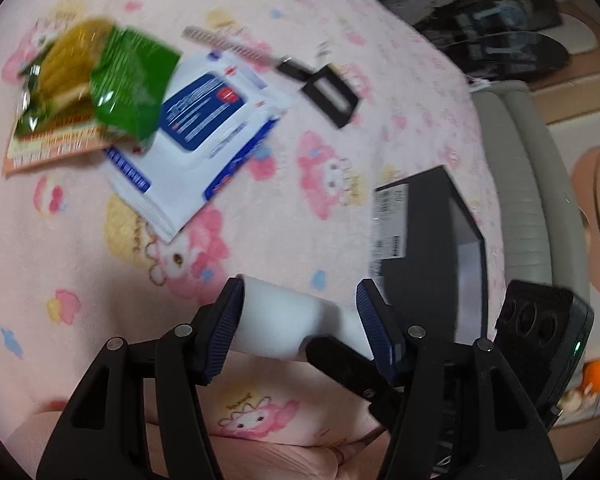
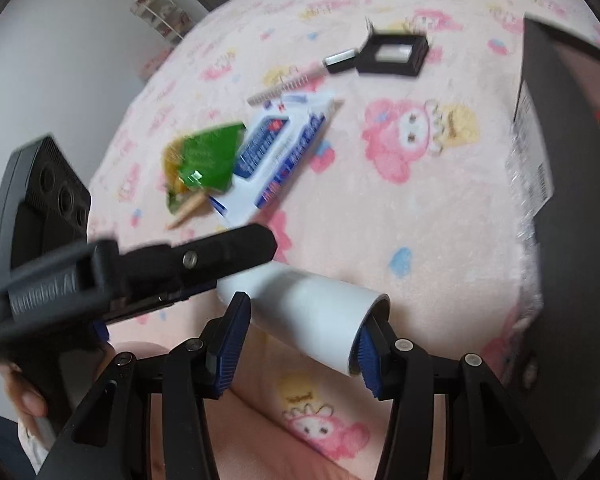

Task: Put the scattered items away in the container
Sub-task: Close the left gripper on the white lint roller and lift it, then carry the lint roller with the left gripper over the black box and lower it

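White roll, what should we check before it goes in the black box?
1. Roll gripped: ok. The white roll sits between the pads of the right gripper and the left gripper.
2. Roll clear of the blanket: cannot tell, the pictures are blurred.
3. Box open: ok. The black box looks open on top.
4. Way to the box: ok. Only bare blanket shows between roll and box.
5. Everything tidied: not ok. The green snack bag, wipes pack and comb lie out on the blanket.
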`<state>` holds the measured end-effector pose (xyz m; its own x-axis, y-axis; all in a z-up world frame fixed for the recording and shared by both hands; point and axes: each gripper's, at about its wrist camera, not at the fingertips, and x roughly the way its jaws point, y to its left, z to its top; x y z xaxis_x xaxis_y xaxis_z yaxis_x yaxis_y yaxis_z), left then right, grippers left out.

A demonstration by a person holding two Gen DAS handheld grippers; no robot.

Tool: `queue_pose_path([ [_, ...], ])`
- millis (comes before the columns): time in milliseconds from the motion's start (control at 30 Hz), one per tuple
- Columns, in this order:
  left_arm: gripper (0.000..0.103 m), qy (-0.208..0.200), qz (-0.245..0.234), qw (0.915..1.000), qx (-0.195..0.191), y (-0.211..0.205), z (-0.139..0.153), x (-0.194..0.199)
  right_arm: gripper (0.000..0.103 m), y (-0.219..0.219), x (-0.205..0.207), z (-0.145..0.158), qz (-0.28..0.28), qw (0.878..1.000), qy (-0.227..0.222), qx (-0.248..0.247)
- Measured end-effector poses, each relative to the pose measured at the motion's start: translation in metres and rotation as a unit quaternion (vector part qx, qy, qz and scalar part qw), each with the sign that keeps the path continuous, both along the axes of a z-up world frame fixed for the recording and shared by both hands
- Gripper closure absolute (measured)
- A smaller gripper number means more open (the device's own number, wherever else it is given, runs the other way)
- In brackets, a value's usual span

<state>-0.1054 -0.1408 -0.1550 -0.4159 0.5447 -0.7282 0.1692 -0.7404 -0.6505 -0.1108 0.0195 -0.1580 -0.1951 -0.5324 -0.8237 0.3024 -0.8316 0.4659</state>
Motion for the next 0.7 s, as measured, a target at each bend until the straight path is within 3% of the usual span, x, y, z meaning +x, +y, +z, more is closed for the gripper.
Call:
queue_pose_path([
  [200, 0.045, 0.059, -0.007, 0.9981, -0.015, 0.018, 0.049, 0.011, 0.057, 0.014, 0.007, 0.049, 0.016, 0.999, 0.036, -0.025],
  [467, 0.045, 0.091, -0.060, 0.9940, -0.011, 0.083, 0.088, -0.014, 0.057, 0.074, 0.001, 0.092, 0.019, 0.996, 0.074, -0.038],
  [700, 0.046, 0.087, -0.142, 0.9857, 0.024, 0.167, 0.082, -0.068, 0.057, 0.158, -0.022, 0.095, -0.020, 0.995, 0.094, 0.001],
])
